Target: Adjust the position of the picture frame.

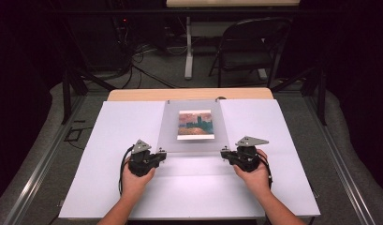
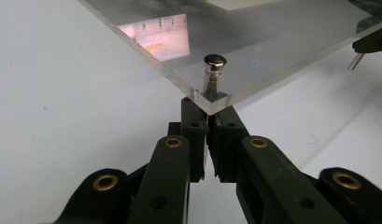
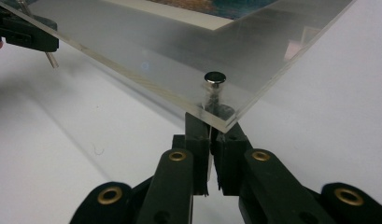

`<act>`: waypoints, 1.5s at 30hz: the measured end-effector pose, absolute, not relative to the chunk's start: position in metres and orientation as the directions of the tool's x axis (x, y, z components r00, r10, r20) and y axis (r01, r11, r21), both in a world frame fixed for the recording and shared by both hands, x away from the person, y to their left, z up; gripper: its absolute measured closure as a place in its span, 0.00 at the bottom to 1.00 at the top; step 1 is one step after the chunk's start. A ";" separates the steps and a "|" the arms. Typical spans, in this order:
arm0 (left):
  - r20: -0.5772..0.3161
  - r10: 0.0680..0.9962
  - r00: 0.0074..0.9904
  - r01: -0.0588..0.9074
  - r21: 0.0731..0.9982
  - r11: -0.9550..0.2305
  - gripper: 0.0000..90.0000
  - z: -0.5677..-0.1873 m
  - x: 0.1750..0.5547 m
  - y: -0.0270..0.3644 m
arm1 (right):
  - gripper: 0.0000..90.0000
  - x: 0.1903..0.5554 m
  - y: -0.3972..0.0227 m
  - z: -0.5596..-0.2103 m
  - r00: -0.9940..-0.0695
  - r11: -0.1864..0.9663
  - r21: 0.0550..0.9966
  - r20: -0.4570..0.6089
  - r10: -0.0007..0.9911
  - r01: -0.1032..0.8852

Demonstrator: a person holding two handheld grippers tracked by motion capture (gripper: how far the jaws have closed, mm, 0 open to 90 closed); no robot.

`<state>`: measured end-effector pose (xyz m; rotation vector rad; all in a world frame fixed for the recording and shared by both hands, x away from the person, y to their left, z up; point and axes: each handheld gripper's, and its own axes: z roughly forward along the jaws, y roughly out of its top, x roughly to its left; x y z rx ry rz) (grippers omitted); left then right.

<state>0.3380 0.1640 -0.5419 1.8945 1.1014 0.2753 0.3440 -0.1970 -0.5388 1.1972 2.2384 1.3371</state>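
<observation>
- My left gripper [image 1: 162, 153] is clenched on the metal pin [image 2: 214, 70] at the acrylic sheet's [image 1: 191, 143] near-left corner.
- My right gripper [image 1: 224, 153] clamps the near-right pin [image 3: 215, 84].
- The sheet covers a picture [image 1: 195, 124] on the white table [image 1: 109, 140].

A clear panel [image 1: 191, 125] lies mid-table on the white sheet [image 1: 119, 140], a picture [image 1: 195, 124] under it, grippers at its near corners.

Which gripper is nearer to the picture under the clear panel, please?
Roughly equal, the left gripper perhaps slightly nearer. It grips the clear panel's near-left corner; the right gripper grips its near-right corner, the picture between and beyond.
</observation>
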 end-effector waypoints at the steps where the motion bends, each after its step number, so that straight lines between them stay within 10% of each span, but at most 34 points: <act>1: -0.227 0.784 0.577 0.584 0.787 -0.202 0.94 -0.543 0.338 0.164 | 0.95 0.344 -0.197 -0.539 -0.619 0.233 0.823 0.174 0.766 0.519; 31: -0.221 0.791 0.570 0.601 0.769 -0.218 0.92 -0.557 0.335 0.157 | 0.94 0.343 -0.197 -0.555 -0.614 0.274 0.796 0.150 0.775 0.540; 45: -0.188 0.810 0.555 0.579 0.787 -0.214 0.48 -0.558 0.326 0.161 | 0.46 0.334 -0.184 -0.554 -0.637 0.355 0.807 0.034 0.770 0.472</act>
